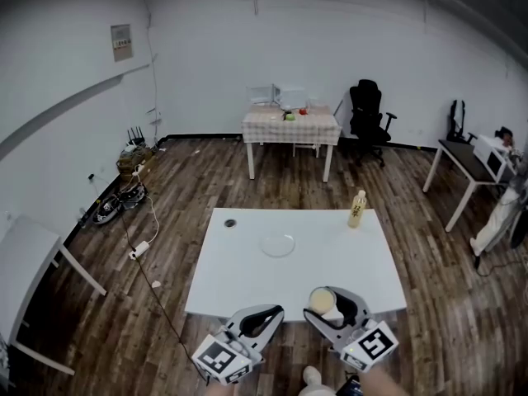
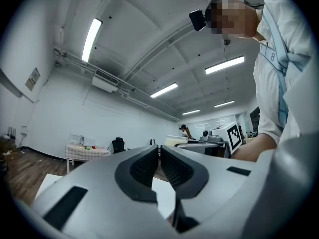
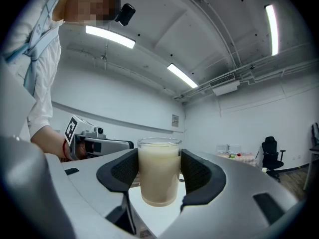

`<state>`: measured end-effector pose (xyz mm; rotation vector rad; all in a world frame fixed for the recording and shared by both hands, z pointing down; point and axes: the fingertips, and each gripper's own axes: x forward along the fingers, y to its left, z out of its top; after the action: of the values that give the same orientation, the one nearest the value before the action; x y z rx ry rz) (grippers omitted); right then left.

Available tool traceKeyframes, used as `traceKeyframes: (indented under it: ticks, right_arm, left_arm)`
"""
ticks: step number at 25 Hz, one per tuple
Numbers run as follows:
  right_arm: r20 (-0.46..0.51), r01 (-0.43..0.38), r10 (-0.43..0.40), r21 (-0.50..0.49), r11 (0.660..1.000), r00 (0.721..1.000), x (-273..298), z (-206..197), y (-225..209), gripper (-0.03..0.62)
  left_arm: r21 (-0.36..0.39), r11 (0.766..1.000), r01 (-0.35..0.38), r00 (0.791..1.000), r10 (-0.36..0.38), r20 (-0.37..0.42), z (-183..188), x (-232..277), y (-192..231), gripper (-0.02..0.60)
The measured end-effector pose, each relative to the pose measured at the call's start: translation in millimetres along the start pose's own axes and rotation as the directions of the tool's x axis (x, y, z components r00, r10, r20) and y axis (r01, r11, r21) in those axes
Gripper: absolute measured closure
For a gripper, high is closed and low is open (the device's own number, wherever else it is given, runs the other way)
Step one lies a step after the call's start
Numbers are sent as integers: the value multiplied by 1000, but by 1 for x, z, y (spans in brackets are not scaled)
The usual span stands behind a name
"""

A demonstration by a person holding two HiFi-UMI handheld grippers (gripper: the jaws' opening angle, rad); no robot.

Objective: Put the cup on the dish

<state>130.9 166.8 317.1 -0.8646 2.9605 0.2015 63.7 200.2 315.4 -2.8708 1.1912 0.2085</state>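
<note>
Left gripper [image 2: 159,156] jaws closed together; right gripper [image 3: 159,159] jaws clamp the cup [image 3: 159,176].

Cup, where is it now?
Head view, low right: the right gripper holds the cup in its jaws at the near edge of the white table; the dish lies beyond, mid-table.
</note>
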Motion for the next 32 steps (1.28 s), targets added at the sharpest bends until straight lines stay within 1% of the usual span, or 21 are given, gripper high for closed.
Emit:
traceKeyframes:
  ticks: [3, 6, 10, 18, 24, 28, 32]
  right_arm:
    - [-3, -14, 14, -3, 1000, 1000, 3, -3, 3, 321]
    - [-15, -27, 27, -6, 1000, 1000, 4, -9, 6, 321]
    - [-11, -25, 25, 21, 999, 1000, 13, -9, 5, 321]
    - [-13, -30, 31, 37, 999, 999, 25, -12, 1, 321]
    - [-34, -28, 29, 23, 999, 999, 35, -23, -7, 321]
    - [-48, -30, 31, 25, 999, 998, 51, -29, -20, 321]
    - [-55, -36, 38, 37, 999, 998, 72, -41, -36, 321]
  left_arm:
    - [-7, 1000, -7, 1000, 8, 16, 3, -2, 1, 566]
    - [-14, 1000, -17, 1000, 17, -1, -6, -7, 3, 566]
    - [-21, 1000, -19, 1000, 19, 7, -3, -9, 7, 566]
    - [-27, 999, -32, 999, 33, 8, -6, -15, 16, 566]
    - [-39, 999, -13, 1000, 14, 15, -11, -9, 24, 566]
    - [-54, 999, 2, 1000, -2, -2, -19, 3, 40, 565]
    - [-55, 998, 25, 1000, -26, -11, -23, 19, 60, 532]
